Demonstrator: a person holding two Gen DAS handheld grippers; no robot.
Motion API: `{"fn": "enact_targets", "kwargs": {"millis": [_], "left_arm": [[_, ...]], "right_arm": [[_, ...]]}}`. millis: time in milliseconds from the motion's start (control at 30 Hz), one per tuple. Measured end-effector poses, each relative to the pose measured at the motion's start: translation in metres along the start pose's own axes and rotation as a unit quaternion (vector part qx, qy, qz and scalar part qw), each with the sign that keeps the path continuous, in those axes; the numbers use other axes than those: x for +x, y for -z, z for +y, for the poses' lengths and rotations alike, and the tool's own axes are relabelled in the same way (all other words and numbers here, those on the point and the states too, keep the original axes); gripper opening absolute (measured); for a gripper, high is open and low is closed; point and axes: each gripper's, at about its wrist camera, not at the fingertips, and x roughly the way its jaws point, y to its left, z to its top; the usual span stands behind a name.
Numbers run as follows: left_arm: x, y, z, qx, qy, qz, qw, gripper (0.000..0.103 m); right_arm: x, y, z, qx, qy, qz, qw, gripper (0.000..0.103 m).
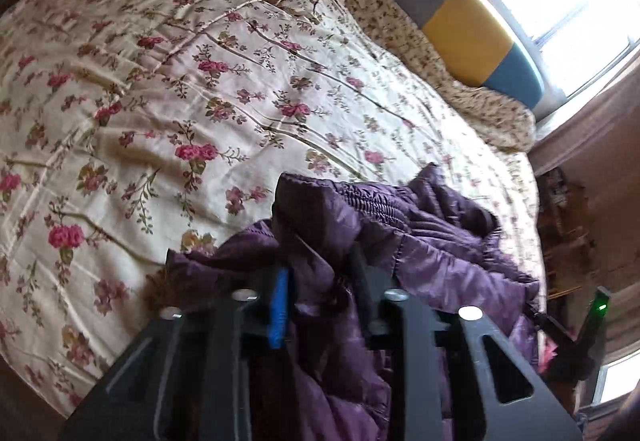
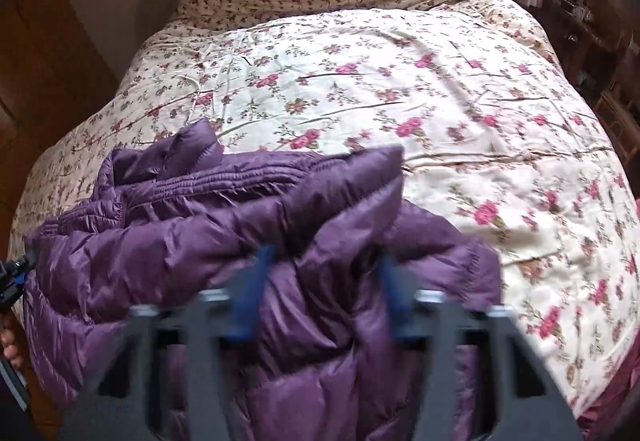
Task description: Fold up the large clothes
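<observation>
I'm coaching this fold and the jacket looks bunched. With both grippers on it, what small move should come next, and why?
Probably draw the two grippers apart to stretch the jacket flat over the bedspread. Both the left gripper and the right gripper pinch fabric, yet the jacket lies crumpled in folds between them, too bunched to fold neatly.

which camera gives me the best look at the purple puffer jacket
The right wrist view. There the purple puffer jacket spreads across the near end of the bed, showing its quilting and gathered band. The left wrist view shows a narrower, darker bunch of it, partly behind the left gripper.
</observation>
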Motion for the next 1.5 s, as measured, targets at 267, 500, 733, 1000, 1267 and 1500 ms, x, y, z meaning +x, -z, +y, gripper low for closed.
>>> {"fn": "enact_targets", "kwargs": {"millis": [267, 500, 733, 1000, 1267, 1500], "left_arm": [[0.033, 0.000, -0.029, 0.087, -0.112, -0.034, 0.9893, 0.023], [0.059, 0.020, -0.037, 0.144, -0.160, -0.075, 0.9738, 0.024], [0.068, 0.022, -0.035, 0.133, -0.156, -0.091, 0.9746, 0.024], [0.050, 0.022, -0.039, 0.129, -0.144, -0.106, 0.9754, 0.040], [0.012, 0.031, -0.055, 0.150, -0.117, -0.146, 0.9708, 0.051], [-0.012, 0.042, -0.068, 0.166, -0.102, -0.159, 0.9679, 0.051]], "right_arm": [[0.024, 0.002, 0.001, -0.017, 0.091, -0.042, 0.995, 0.006], [0.052, 0.017, -0.003, -0.026, 0.108, -0.047, 0.993, 0.007], [0.062, 0.019, -0.006, -0.024, 0.108, -0.056, 0.992, 0.007], [0.062, 0.018, -0.001, -0.034, 0.123, -0.056, 0.990, 0.008], [0.059, 0.017, 0.001, -0.038, 0.138, -0.055, 0.988, 0.011], [0.046, 0.014, -0.002, -0.021, 0.148, -0.058, 0.987, 0.033]]}}
